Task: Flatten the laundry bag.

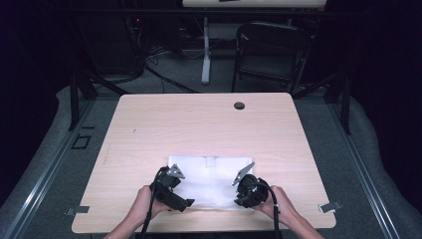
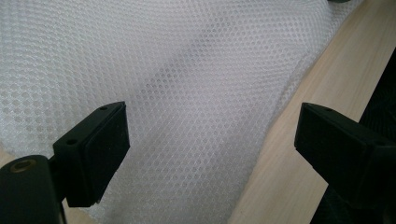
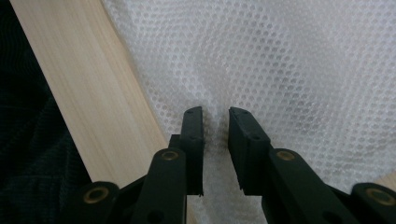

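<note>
Looking down from the high view, I see the white bubble wrap sheet (image 1: 211,180) lying flat on the near half of the wooden table (image 1: 199,124), with my left gripper (image 1: 180,195) at its near left corner and my right gripper (image 1: 242,185) at its near right edge. That view also gives me the dark grommet hole (image 1: 239,105) near the far edge of the table and a folding chair (image 1: 271,52) on the floor beyond, neither of which the gripper views take in.

From the left gripper view I get what the overhead cannot: the bubble texture of the sheet (image 2: 187,84) up close, its edge running diagonally over bare table (image 2: 299,154). My left gripper (image 2: 212,140) has its jaws spread wide, one pad over the wrap and the other over the wood, and nothing is caught between them.

From the right gripper view, my right gripper (image 3: 215,128) has its jaws drawn close together with only a narrow gap. A small ridge of the sheet (image 3: 280,70) rises into that gap; whether the pads actually press it I cannot tell. Bare table (image 3: 93,93) runs along the left.
</note>
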A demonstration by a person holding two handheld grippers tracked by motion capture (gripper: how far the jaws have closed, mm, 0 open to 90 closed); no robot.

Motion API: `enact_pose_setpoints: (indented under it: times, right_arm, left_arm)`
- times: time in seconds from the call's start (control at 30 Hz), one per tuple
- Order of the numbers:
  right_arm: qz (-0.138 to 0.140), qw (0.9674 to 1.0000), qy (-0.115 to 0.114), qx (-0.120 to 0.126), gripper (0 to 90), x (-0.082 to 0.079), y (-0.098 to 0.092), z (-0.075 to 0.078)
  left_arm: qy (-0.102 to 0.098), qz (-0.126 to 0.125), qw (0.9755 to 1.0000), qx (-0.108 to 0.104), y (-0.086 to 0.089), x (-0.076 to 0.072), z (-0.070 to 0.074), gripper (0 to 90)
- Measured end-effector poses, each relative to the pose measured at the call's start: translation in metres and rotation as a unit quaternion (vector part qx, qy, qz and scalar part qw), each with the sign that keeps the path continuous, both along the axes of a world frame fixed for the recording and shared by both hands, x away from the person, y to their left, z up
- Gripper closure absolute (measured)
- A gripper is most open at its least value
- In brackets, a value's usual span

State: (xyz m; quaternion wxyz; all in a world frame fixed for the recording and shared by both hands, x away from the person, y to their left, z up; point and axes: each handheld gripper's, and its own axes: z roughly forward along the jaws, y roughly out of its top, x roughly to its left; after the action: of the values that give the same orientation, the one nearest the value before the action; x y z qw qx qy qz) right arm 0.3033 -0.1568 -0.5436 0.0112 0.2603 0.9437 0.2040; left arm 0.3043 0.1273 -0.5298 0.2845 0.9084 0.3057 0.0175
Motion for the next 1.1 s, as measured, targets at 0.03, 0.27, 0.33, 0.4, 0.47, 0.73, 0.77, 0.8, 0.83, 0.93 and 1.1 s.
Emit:
enact_pose_setpoints:
  times: [0.03,0.27,0.33,0.4,0.47,0.73,0.77,0.8,0.83,0.93,1.1]
  right_arm:
    - [-0.001,1.0,-0.002,0.003,79.5,0.0,0.001,0.0]
    - [0.005,0.9999,-0.009,-0.013,88.1,0.0,0.004,-0.002]
    - [0.005,0.9999,-0.01,-0.01,88.1,-0.001,0.004,0.0]
    - [0.002,0.9999,-0.012,-0.004,88.2,-0.002,0.003,0.003]
    - [-0.002,0.9999,-0.013,-0.001,88.2,-0.002,0.002,0.006]
    - [-0.012,0.9992,-0.017,0.033,88.3,-0.002,-0.002,0.015]
    - [-0.014,0.9992,-0.018,0.034,88.4,-0.002,-0.003,0.016]
    - [-0.013,0.9992,-0.021,0.03,88.4,-0.001,-0.003,0.018]
    - [-0.016,0.9989,-0.023,0.037,88.4,-0.001,-0.004,0.018]
    - [-0.021,0.9985,-0.026,0.044,88.4,0.0,-0.006,0.022]
    - [-0.023,0.9983,-0.026,0.048,88.3,0.003,-0.009,0.027]
  left_arm:
    - [0.001,-0.002,1.0,0.002,0.0,0.0,0.0,11.0]
    - [0.0,-0.004,1.0,0.001,-0.002,-0.001,-0.002,11.8]
    - [-0.004,-0.008,1.0,0.001,-0.001,-0.001,0.0,12.0]
    - [-0.007,-0.007,0.9999,0.0,-0.002,-0.003,0.0,12.9]
    - [-0.008,-0.01,0.9999,-0.001,-0.003,-0.003,0.0,13.5]
    - [-0.016,-0.018,0.9997,0.003,-0.009,-0.006,-0.002,16.1]
    - [-0.016,-0.022,0.9996,0.004,-0.009,-0.007,-0.002,17.1]
    - [-0.019,-0.019,0.9996,0.004,-0.01,-0.007,-0.002,18.0]
    - [-0.019,-0.021,0.9996,0.002,-0.011,-0.007,-0.002,19.4]
    - [-0.024,-0.023,0.9994,0.003,-0.015,-0.008,-0.004,25.1]
    - [-0.028,-0.026,0.9992,0.01,-0.023,-0.009,-0.006,26.8]
